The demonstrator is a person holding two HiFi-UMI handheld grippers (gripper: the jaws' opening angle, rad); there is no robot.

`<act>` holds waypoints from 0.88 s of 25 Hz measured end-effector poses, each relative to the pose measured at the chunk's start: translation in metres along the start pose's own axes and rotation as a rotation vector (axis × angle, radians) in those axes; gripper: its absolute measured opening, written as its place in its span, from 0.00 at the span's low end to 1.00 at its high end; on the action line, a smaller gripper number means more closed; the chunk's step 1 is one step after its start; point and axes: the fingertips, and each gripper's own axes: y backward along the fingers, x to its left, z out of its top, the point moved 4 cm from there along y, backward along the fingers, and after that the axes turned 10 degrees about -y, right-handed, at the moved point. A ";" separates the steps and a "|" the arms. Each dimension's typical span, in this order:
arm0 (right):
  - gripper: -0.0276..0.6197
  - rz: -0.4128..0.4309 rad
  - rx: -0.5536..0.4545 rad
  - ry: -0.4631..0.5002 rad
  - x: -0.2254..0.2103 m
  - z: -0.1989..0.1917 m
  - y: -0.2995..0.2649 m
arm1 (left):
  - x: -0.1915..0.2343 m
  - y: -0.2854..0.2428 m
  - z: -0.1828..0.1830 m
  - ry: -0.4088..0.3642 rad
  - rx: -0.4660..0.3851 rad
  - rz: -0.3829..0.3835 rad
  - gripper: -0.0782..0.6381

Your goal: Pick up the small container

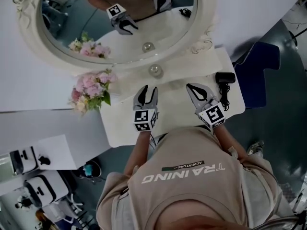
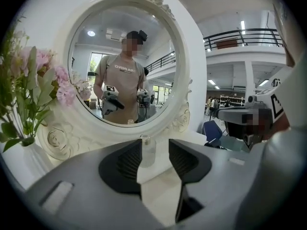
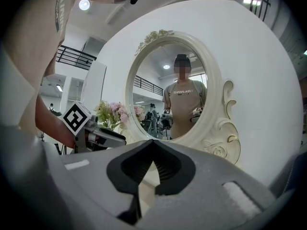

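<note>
Small container [image 2: 146,150] appears cylindrical in left gripper view.

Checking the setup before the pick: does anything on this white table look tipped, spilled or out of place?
Nothing looks tipped or spilled. The small container stands upright in front of the mirror, and the flowers sit upright at the left. Only a black adapter with its cord lies loose near the table's right edge.

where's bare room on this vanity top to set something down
Bare tabletop lies between the small container and the black plug at the right edge, and at the front left corner beside the left gripper. Crowded: by the flowers at the left edge.
</note>
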 end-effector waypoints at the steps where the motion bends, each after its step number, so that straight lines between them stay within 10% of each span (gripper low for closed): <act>1: 0.05 -0.004 0.004 0.000 -0.001 0.000 -0.001 | 0.001 -0.002 -0.001 -0.005 0.005 -0.005 0.40; 9: 0.05 -0.025 0.025 0.015 -0.008 -0.002 -0.002 | 0.007 -0.021 -0.007 -0.001 0.036 -0.029 0.58; 22: 0.05 -0.054 0.062 -0.009 -0.018 -0.018 -0.003 | 0.022 -0.065 -0.032 -0.034 0.122 -0.045 0.60</act>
